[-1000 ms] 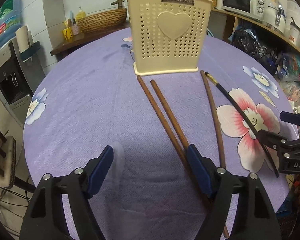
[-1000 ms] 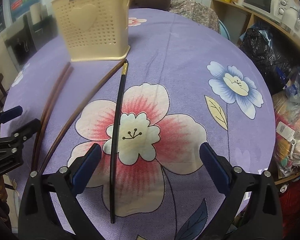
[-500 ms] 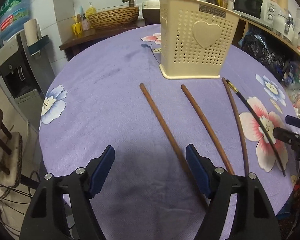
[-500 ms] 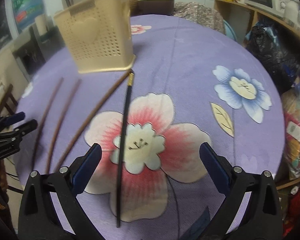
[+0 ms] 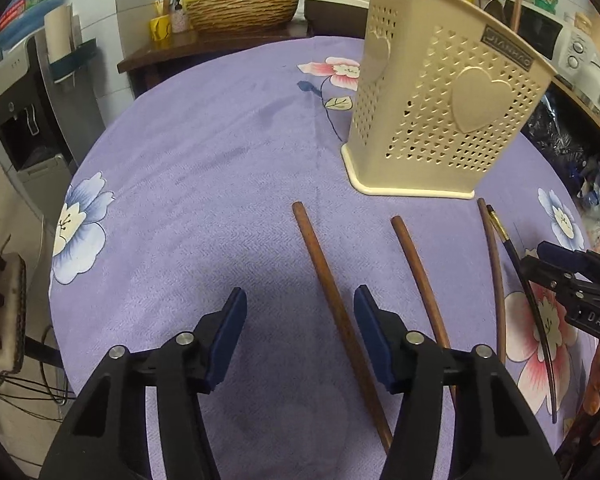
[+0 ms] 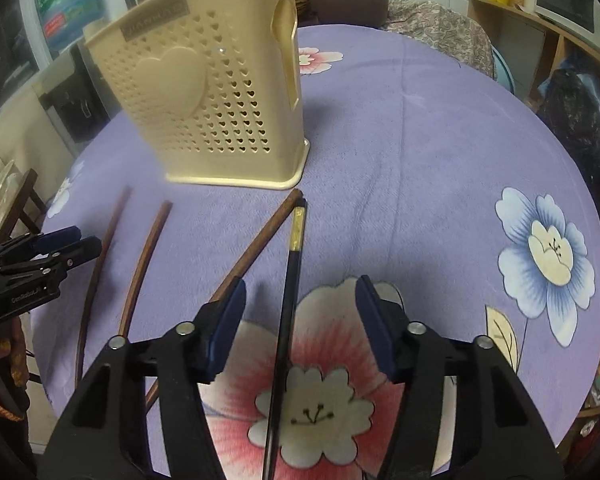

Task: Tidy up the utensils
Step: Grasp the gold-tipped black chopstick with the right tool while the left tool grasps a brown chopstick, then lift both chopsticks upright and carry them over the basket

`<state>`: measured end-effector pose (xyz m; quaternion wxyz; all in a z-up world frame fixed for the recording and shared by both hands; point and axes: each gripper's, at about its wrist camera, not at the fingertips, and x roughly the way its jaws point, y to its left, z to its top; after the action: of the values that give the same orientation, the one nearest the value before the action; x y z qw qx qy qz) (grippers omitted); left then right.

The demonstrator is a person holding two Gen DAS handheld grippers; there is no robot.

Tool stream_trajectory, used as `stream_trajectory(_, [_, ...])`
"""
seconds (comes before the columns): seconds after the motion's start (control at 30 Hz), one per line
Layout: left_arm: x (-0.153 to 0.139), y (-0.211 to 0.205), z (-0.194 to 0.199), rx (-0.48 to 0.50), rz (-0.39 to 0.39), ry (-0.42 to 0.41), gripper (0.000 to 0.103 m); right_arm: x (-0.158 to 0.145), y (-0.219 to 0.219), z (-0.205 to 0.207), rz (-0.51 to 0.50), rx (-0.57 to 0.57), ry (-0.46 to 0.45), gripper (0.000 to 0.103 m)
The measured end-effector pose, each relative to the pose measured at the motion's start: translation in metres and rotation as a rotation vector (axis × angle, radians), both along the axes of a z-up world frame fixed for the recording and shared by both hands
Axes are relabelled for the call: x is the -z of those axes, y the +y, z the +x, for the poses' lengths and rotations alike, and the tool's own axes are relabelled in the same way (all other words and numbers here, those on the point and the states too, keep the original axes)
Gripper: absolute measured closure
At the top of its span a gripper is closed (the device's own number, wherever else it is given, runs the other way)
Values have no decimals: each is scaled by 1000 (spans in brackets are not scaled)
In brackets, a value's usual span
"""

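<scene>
A cream perforated utensil holder (image 5: 440, 120) with heart reliefs stands on the purple flowered tablecloth (image 5: 200, 184); it also shows in the right wrist view (image 6: 220, 112). Three brown chopsticks and one black chopstick lie in front of it. My left gripper (image 5: 300, 316) is open, with the leftmost brown chopstick (image 5: 332, 300) lying between its fingers. My right gripper (image 6: 300, 316) is open, with the black chopstick (image 6: 286, 320) between its fingers. A second brown chopstick (image 5: 416, 264) and a third (image 5: 494, 264) lie between the grippers.
Utensil handles stick out of the holder's top. A wicker basket (image 5: 242, 10) and a microwave (image 5: 540, 36) stand behind the table. A water dispenser (image 5: 32, 120) stands on the left. The table edge (image 6: 580, 360) is close on the right.
Both grippers have moved forward towards the holder. The left one now straddles the leftmost brown chopstick, the right one straddles the black chopstick. Both have narrowed a little but stay open.
</scene>
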<state>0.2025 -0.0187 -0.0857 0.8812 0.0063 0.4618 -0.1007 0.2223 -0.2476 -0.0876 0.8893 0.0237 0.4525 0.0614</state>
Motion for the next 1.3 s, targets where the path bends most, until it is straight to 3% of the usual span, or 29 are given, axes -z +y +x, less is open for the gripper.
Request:
stream_trajectory(0.27, [3,-4,7,8,31,-2,49,9,6,14,-33,8,27,61])
stream_trajectory(0.37, [3,-6,12,10,41,-6,56,10,9,16,-50,12,25,63])
stream_trajectory(0.6, [2,-19,33,20,36,4,74,9,16,30,-68,17,19,87])
stream_trajectory(0.77, [1,-32,42,50,36,6,90,8,17,37,-68,17,14,94])
stream_trajectory(1.1, [-2,-35,40,71,-5,-9,93,4,11,32,-11,0,-8,95])
stream_trajectory(1.3, [-37,-24,19,84,-99,-102,93,-30,-1,6,68,-12,-93,95])
